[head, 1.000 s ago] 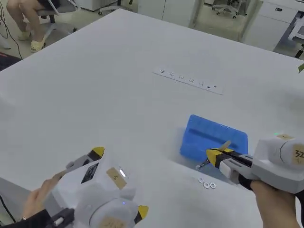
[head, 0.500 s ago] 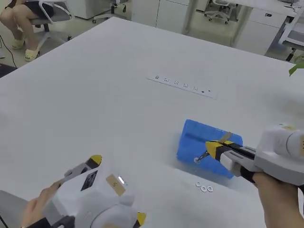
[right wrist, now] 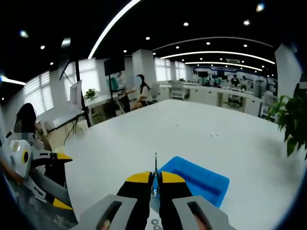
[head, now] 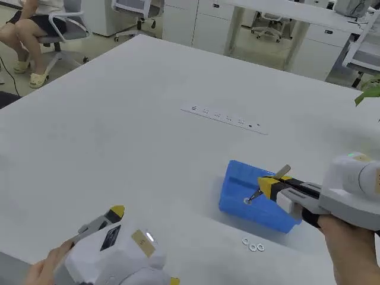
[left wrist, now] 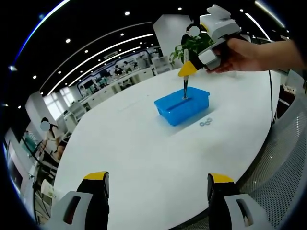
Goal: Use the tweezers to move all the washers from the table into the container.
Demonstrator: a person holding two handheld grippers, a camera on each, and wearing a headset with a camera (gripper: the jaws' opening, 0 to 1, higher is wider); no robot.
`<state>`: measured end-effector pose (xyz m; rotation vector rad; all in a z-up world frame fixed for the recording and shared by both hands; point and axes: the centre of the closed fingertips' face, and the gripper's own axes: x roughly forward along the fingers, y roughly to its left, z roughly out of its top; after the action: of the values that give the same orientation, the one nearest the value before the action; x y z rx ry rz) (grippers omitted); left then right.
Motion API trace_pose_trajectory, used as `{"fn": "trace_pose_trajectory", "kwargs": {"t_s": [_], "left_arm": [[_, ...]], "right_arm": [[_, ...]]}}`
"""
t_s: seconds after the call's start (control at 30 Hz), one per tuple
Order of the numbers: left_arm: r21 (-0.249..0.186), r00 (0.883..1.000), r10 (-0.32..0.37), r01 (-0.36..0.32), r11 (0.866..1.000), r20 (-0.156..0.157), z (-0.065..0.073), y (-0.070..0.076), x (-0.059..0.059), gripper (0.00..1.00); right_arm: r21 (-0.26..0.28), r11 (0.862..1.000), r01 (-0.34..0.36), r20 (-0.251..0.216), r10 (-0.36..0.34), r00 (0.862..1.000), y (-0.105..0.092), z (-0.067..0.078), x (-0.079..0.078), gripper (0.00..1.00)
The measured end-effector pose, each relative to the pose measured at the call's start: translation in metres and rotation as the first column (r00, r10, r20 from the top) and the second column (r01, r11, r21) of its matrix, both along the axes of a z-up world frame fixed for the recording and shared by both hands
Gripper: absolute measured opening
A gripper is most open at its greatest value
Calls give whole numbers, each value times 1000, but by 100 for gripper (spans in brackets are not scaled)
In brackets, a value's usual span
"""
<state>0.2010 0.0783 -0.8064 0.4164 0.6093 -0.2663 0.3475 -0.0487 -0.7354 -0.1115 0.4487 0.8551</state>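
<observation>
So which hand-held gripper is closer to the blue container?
Right. The right hand-held gripper hangs over the blue container, its tweezers pointing down into it; the left hand-held gripper is apart, near the table edge.

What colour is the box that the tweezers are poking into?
Bright blue. The box shows best in the head view, with the tweezers pointing down into it.

Blue open-top container [head: 237,209], metal tweezers [head: 255,194] tilted w/ tips inside it, 3 washers [head: 253,244] (in a row) just beside.
</observation>
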Motion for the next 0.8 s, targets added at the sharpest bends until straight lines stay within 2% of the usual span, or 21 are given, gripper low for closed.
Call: {"fn": "trace_pose_trajectory", "kwargs": {"t_s": [0.4, 0.63, 0.8], "left_arm": [[1, 1000, -1, 1, 1000, -12, -2, 1, -1, 85], [-2, 1000, 15, -15, 1000, 15, 3, 4, 0, 84], [0, 1000, 12, -12, 1000, 12, 2, 3, 0, 83]], "right_arm": [[-31, 999, -5, 11, 5, 1000, 3, -4, 9, 1], [-73, 997, 0, 20, 2, 1000, 0, -13, 19, 1], [-94, 996, -4, 17, 6, 1000, 0, -19, 25, 1]]}}
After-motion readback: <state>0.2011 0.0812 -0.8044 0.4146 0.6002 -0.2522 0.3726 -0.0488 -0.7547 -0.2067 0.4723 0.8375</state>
